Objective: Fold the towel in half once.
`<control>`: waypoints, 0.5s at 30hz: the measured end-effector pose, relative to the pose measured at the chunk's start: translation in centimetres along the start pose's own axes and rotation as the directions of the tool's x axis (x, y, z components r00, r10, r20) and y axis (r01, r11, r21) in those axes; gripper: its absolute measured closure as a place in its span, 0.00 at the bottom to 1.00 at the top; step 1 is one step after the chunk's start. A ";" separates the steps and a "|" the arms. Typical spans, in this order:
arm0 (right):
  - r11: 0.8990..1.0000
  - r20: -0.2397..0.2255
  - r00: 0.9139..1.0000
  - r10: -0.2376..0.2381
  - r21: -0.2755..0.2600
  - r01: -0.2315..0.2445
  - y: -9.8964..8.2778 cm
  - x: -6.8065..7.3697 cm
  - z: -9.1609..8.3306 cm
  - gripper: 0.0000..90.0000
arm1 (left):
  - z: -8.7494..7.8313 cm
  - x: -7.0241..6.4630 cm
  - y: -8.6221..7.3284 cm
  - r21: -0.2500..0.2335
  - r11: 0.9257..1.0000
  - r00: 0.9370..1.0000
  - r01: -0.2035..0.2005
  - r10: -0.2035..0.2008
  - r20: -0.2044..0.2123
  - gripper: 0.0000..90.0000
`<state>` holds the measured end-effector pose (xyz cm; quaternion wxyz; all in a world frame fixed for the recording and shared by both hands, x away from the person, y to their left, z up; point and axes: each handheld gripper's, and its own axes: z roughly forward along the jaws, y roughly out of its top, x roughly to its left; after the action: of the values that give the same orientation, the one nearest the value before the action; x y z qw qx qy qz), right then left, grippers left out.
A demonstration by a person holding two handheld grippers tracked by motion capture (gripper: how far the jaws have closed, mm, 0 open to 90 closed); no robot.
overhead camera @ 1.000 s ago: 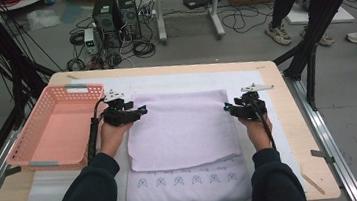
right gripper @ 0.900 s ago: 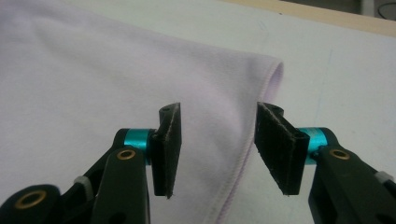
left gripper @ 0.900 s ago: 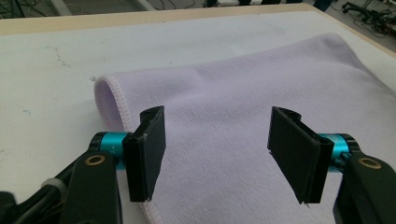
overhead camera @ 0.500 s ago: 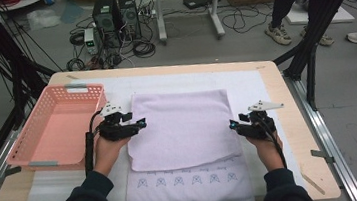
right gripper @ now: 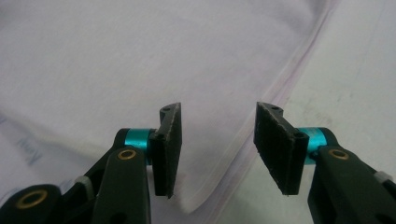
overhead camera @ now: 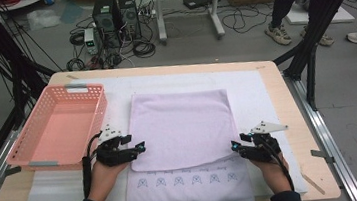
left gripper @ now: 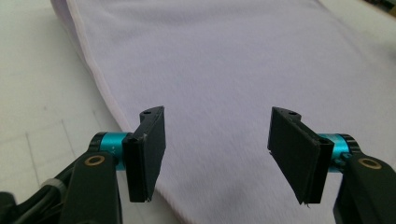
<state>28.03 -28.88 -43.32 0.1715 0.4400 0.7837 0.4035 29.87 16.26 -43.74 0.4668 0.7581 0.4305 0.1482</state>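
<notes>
Soft, light, folded lilac terry towel (overhead camera: 182, 128) lies limp ahead of both grippers' parted, empty jaws; grip its near corners, left gripper (left gripper: 217, 156) and right gripper (right gripper: 217, 149).

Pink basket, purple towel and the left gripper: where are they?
pink basket (overhead camera: 54, 156): high view, near rim.
purple towel (overhead camera: 181, 125): high view, middle of the folded top layer.
left gripper (overhead camera: 139, 149): high view, between its fingertips.

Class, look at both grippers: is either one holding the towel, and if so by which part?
Nothing is held. The left gripper and right gripper both stand open, each at a near corner of the folded towel, with no cloth pinched between the jaws.
</notes>
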 end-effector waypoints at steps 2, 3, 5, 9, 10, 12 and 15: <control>1.000 -0.009 1.000 -0.012 0.016 0.012 -0.5 0.4 -0.2 0.57 | -0.5 -0.2 -0.6 0.004 1.000 1.000 -0.003 0.003 0.000 0.43; 0.999 -0.011 1.000 -0.024 0.029 0.024 -0.8 0.6 -0.3 0.57 | -0.8 -0.2 -0.9 0.005 1.000 1.000 0.000 0.000 -0.002 0.43; 0.998 -0.017 0.999 -0.041 0.043 0.042 -1.3 0.9 -0.5 0.57 | -1.2 -0.2 -1.4 0.008 1.000 1.000 0.005 -0.005 -0.007 0.45; 0.998 -0.024 0.999 -0.037 0.047 0.038 -1.8 1.2 -1.2 0.57 | -1.9 -0.2 -2.3 0.024 1.000 1.000 0.014 -0.014 -0.003 0.48; 0.998 -0.023 0.999 -0.037 0.045 0.038 -1.9 1.2 -1.4 0.57 | -2.1 -0.3 -2.4 0.029 0.999 1.000 0.014 -0.014 -0.004 0.49; 0.999 -0.029 0.999 -0.026 0.033 0.027 -2.1 1.3 -1.8 0.57 | -2.4 -0.6 -2.7 0.037 0.999 1.000 0.010 -0.010 -0.005 0.51; 0.999 -0.044 0.999 -0.023 0.031 0.024 -2.4 1.7 -2.3 0.59 | -2.8 -1.0 -3.1 0.051 0.999 1.000 -0.003 0.003 0.001 0.58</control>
<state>24.32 -29.31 -43.65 0.1520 0.4244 0.7988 0.3984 25.96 17.72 -44.74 0.4471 0.7706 0.4328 0.1375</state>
